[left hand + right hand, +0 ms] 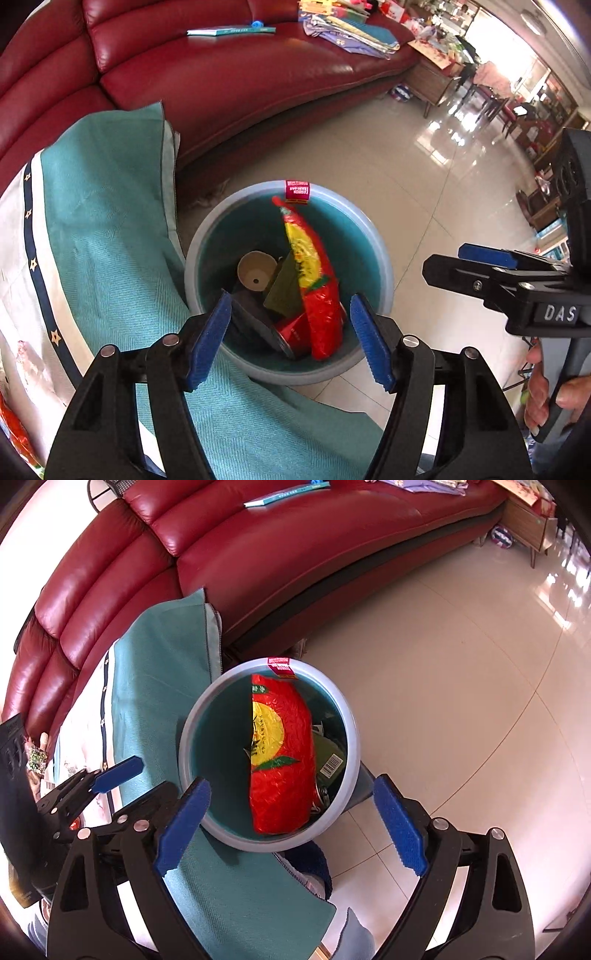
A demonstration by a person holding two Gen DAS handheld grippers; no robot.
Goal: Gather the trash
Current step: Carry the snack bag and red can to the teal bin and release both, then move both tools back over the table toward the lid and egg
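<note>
The red and yellow foil bag [280, 753] stands on edge inside the round grey-rimmed bin [207, 709], leaning against its far wall under a pink label [280, 664] stuck on the rim. Around it in the bin lie a paper cup [256, 271] on its side, a dark green carton [286, 291] with a barcode, a red can [291, 334] and a dark round lid-like piece [255, 321]. I judge all of this light. The foil bag looks thin, crinkly and slippery, so it would crush and slide unless pinched across a flat edge or a corner; the cup is soft-walled and best taken by its rim; the can is the stiffest piece and would take a grip across its body.

The left gripper [291, 332] hangs over the near side of the bin with its blue pads spread wide and nothing between them. The right gripper [291, 823] stands wider still, also empty, its pads either side of the bin's near rim. Each gripper shows in the other's view, just beside it.

The bin sits on a pale tiled floor [461, 701], touching a teal cloth [110, 221] that hangs from the left. Farther off is a dark red leather sofa [221, 74] with a thin book [231, 31] on its seat.
</note>
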